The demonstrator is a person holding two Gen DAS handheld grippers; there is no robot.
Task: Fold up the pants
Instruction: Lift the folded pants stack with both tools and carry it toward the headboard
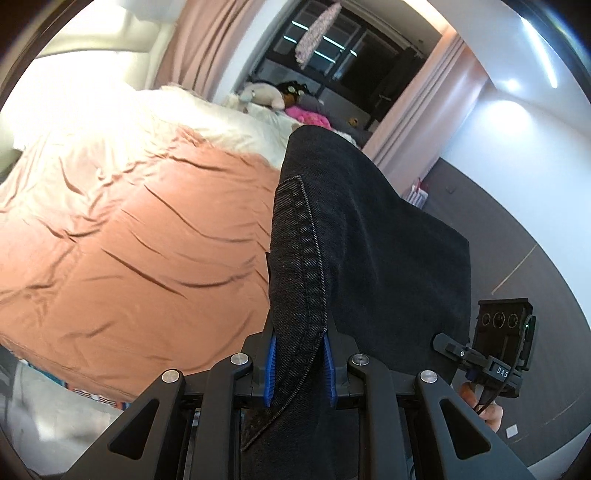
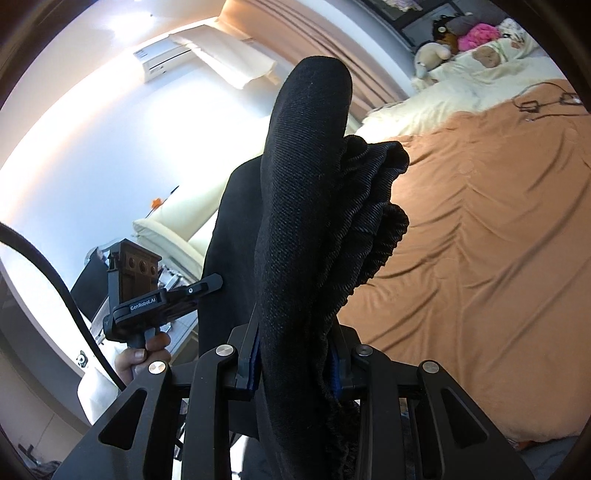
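The pants (image 1: 369, 236) are dark, near-black denim with a twill weave and a pale stitched seam running along one folded edge; they hang in the air above the bed (image 1: 122, 229), stretched between the two grippers rather than lying on it; in the right wrist view the cloth (image 2: 306, 229) is bunched into a thick roll with ruffled, ribbed layers spilling to one side. The left gripper (image 1: 298, 363) is clamped on the seamed edge, its blue pads (image 1: 271, 363) pressed against the fabric on both sides; the right gripper (image 2: 295, 363) is likewise closed on the bunched part, with cloth filling the gap between its fingers. Each view shows the other tool off to the side: the right hand (image 1: 484, 406) grips a black handle at the lower right of the left view; the left hand (image 2: 146, 360) holds its handle at the lower left of the right view. The bed carries a wrinkled orange sheet (image 2: 480, 240), a cream duvet (image 2: 461, 85) and stuffed toys (image 2: 465, 33) near the head; pink curtains (image 1: 207, 48) hang behind.
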